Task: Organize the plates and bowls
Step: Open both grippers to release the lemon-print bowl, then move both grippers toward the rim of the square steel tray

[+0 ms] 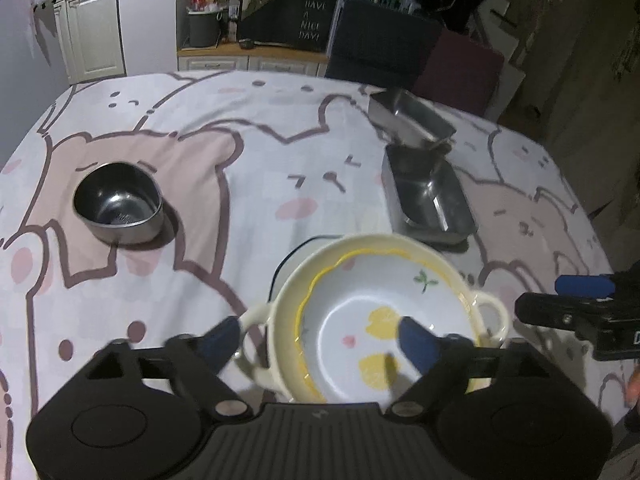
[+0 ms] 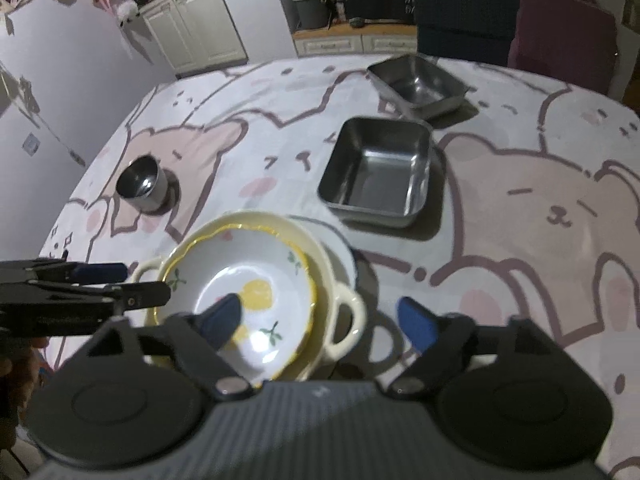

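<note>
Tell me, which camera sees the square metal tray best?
The right wrist view: the square metal tray shows whole there, its rim and floor all clear. In the left wrist view the tray looks squashed sideways, and the other metal tray overlaps its far end.

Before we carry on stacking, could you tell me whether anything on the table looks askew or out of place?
Nothing is spilled or broken. The lemon-patterned bowl sits off-centre in the cream two-handled dish, shifted toward one side. In the left wrist view, the far steel tray appears tilted, seemingly propped on the near one; the right view shows them apart.
</note>
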Demonstrator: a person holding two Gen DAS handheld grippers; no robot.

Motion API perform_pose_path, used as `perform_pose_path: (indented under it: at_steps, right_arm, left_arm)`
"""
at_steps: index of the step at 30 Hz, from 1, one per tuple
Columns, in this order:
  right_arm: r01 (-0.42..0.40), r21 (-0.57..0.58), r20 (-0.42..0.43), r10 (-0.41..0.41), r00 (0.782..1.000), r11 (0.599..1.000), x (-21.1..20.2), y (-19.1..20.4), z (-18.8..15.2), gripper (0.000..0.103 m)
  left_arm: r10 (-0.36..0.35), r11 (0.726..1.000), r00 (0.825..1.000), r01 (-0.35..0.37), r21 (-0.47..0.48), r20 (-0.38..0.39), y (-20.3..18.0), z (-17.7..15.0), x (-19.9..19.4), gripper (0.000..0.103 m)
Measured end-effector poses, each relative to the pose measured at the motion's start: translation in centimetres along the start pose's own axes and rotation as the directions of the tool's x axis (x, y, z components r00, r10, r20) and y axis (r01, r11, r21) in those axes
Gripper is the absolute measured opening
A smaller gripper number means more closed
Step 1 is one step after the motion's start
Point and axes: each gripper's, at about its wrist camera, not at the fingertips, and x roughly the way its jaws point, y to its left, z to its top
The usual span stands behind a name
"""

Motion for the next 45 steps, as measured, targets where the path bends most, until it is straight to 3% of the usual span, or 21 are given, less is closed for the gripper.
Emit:
perform_pose_path:
  at_steps: [2,6,11,18,24,34,41,45]
  right_arm:
    - [-0.001,0.015,0.035,0.0,0.999,1.0,-0.7,-0.8,0.1,0.102]
    - [0.025,0.061,0.104,-0.031,0.994,0.998,-1.4,-2.4,0.7,0.102]
    - [0.021,0.164,0.138,-0.044,0.989,0.986,-1.1,-4.8,1.6,0.102]
    - [0.013,0.394,0.108,-0.061,0.992,0.919,1.9,-8.1,3.0,0.102]
    - [0.019,0.512,0.057,-0.056,0.997,0.859,5.5,-9.3,3.7,0.102]
    - [0.064,0.56,0.004,-0.081,0.997,0.826,9.4,-10.4,4.7,0.102]
    - [0.094,0.528,-0.054,-0.077,0.996,0.844,11.2,-10.3,5.2,0.102]
    - [0.114,0.502,-0.085,-0.082,0.993,0.857,11.9,-10.3,5.4,0.102]
  left_arm:
    - [-0.013,1.0,1.0,0.013,0.002,0.022,-0.4,0.4,0.0,0.097]
    - [-0.037,0.999,0.998,0.037,-0.007,0.05,-1.4,1.4,0.4,0.103]
    - [-0.046,0.999,0.996,0.049,-0.025,0.078,-2.7,3.1,2.1,0.103]
    - [-0.019,0.999,0.993,0.023,-0.029,0.117,-3.9,5.9,5.6,0.103]
    - [0.011,1.0,0.991,-0.014,0.02,0.136,-4.3,8.8,8.7,0.103]
    - [0.038,0.992,0.99,-0.053,0.111,0.137,-5.9,13.3,14.4,0.103]
    - [0.098,0.97,0.989,-0.121,0.21,0.114,-7.1,14.6,18.2,0.103]
    - [0.101,0.971,0.989,-0.121,0.204,0.106,-7.1,15.1,19.4,0.103]
